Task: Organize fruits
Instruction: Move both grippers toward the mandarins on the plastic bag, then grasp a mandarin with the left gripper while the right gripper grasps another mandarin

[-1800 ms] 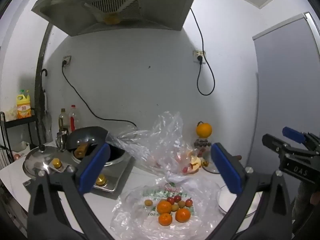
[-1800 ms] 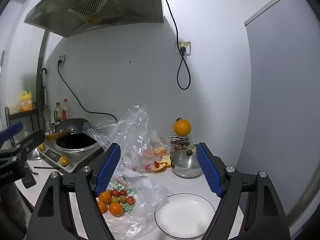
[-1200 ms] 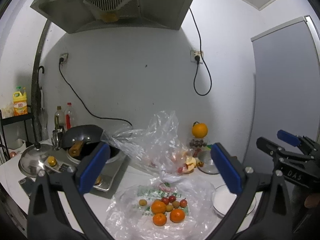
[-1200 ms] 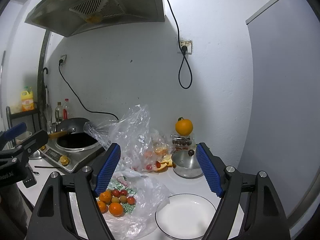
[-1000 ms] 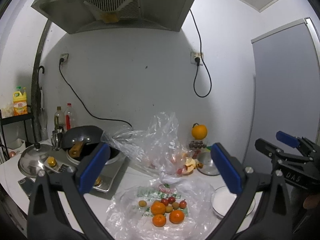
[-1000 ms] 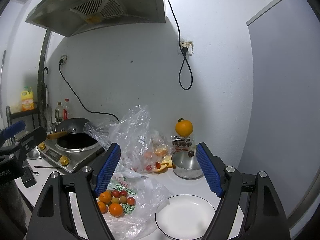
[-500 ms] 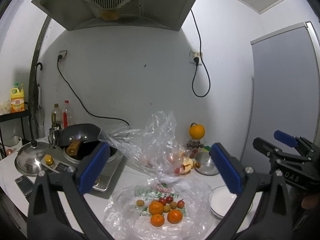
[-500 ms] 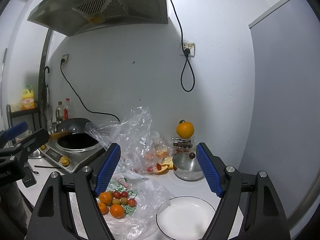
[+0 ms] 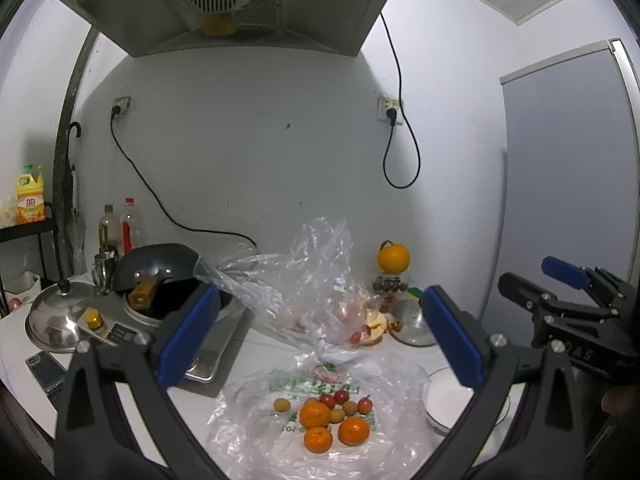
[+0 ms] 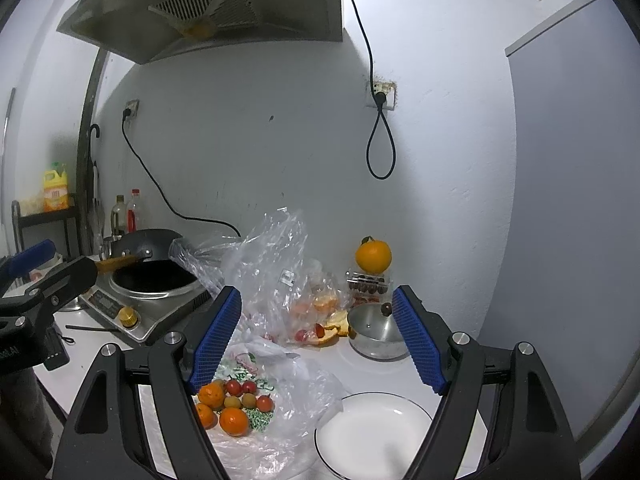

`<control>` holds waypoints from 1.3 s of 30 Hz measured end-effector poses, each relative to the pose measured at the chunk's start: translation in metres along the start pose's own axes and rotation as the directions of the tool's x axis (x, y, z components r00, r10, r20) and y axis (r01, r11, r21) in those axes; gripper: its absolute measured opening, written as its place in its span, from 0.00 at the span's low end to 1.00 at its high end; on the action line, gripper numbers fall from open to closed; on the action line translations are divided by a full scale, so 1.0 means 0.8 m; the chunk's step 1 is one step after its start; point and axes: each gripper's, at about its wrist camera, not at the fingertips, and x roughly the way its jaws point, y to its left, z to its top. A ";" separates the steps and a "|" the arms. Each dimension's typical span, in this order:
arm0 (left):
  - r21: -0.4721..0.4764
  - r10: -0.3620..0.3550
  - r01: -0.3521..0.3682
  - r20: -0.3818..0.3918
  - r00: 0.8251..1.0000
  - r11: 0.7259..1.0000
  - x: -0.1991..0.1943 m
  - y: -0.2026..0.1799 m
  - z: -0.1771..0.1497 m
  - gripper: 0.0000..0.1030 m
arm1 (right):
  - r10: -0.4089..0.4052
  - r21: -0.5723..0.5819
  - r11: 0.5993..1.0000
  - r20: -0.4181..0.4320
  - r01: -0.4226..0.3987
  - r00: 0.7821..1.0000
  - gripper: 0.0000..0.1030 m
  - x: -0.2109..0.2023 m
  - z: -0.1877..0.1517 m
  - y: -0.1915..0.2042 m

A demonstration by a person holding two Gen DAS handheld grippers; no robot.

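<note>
Seen from the left wrist, the left tool [image 9: 318, 340] hangs above the bench [image 9: 256, 364] with its blue-padded fingers [image 9: 188, 338] spread wide and nothing between them. Below and just ahead of the gap, a flattened plastic bag [image 9: 320, 424] lies on the bench carrying the fruits [image 9: 326, 414]: three small oranges, a few red cherry tomatoes and some small brownish fruits, grouped close together. A white plate [image 9: 444, 402] sits beside the bag, under the right-hand finger. Beyond the gap stands a crumpled clear bag [image 9: 304, 280], with a larger orange [image 9: 393, 259] perched on a small container behind it near the wall. Off to the left of the tool sits a wok [image 9: 160, 268] on a cooktop. The right tool [image 9: 568, 296] shows at the right edge, too side-on to read its jaws.

From the right wrist, the right tool [image 10: 318, 338] also stands wide open and empty. The fruits [image 10: 230, 402] on the plastic bag [image 10: 280, 408] lie below its left-hand finger, partly behind it, while the white plate [image 10: 372, 432] lies low between the two fingers, nearer the right one. A small steel pot [image 10: 376, 338] sits ahead, just inside the right-hand finger.
</note>
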 end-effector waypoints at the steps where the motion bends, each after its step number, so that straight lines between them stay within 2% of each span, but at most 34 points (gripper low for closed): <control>1: -0.006 0.000 0.000 -0.012 1.000 1.000 0.001 0.001 -0.001 0.99 | 0.001 -0.001 1.000 -0.002 -0.001 1.000 0.78 0.001 -0.001 0.000; 11: 0.003 0.001 -0.001 -0.018 1.000 1.000 0.033 0.013 -0.022 0.99 | 0.018 -0.004 1.000 -0.058 -0.018 0.998 0.78 0.035 -0.018 -0.002; 21: 0.022 0.004 -0.002 -0.120 0.993 1.000 0.080 0.017 -0.058 0.99 | 0.061 -0.018 0.998 -0.167 -0.065 0.984 0.78 0.086 -0.053 0.004; 31: 0.033 -0.014 0.023 -0.244 0.970 0.999 0.119 0.023 -0.108 0.98 | 0.141 -0.029 0.987 -0.285 -0.156 0.948 0.78 0.126 -0.092 0.025; 33: 0.039 -0.018 0.030 -0.265 0.964 0.999 0.126 0.023 -0.118 0.98 | 0.146 -0.033 0.986 -0.310 -0.165 0.939 0.72 0.134 -0.101 0.029; 37: 0.051 -0.026 0.043 -0.305 0.952 0.998 0.136 0.027 -0.138 0.98 | 0.171 -0.023 0.981 -0.359 -0.192 0.917 0.72 0.149 -0.120 0.039; 38: 0.051 -0.027 0.045 -0.315 0.949 0.998 0.139 0.027 -0.143 0.97 | 0.181 -0.020 0.979 -0.370 -0.202 0.911 0.72 0.152 -0.124 0.040; 39: 0.049 -0.028 0.047 -0.331 0.943 0.998 0.143 0.027 -0.148 0.92 | 0.199 -0.016 0.975 -0.384 -0.222 0.902 0.70 0.156 -0.129 0.043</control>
